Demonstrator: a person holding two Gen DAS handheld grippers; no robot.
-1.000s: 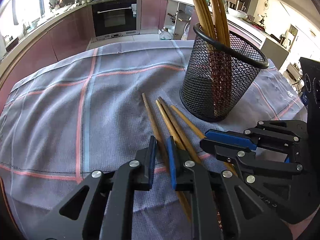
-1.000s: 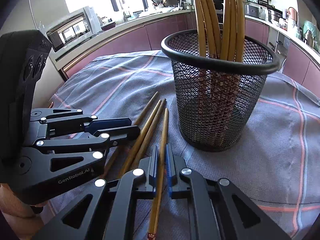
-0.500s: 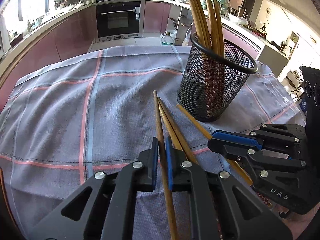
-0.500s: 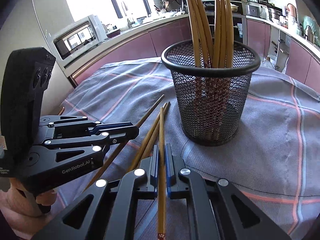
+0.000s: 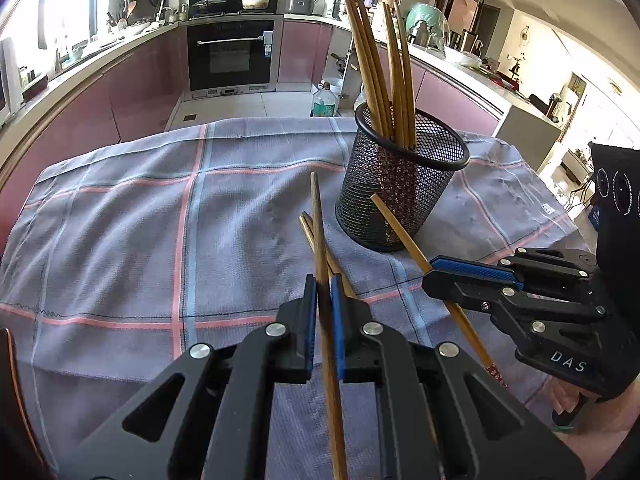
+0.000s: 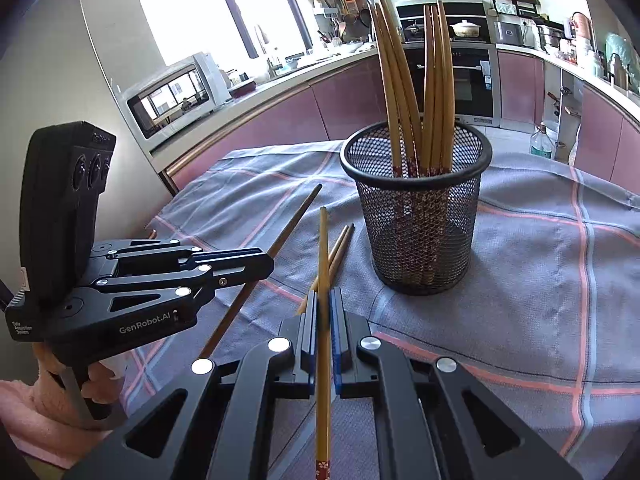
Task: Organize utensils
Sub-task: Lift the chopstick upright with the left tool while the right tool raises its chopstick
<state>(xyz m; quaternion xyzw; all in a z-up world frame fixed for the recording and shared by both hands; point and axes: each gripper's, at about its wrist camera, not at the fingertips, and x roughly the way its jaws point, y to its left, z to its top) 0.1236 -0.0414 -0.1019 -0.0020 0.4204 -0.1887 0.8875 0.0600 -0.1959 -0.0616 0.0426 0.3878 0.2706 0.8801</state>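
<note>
Both jaws closed: left gripper (image 5: 323,300) clamps a dark chopstick (image 5: 318,216), right gripper (image 6: 324,312) a lighter chopstick (image 6: 323,248), each angled downward toward the mesh holder (image 6: 420,224). Only the right view shows a hand (image 6: 60,392). Two chopsticks (image 6: 340,248) lie mid-cloth (image 5: 140,240).

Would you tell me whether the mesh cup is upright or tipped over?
Upright: the mesh cup stands on its base on the cloth, rim up, with chopsticks standing inside.
</note>
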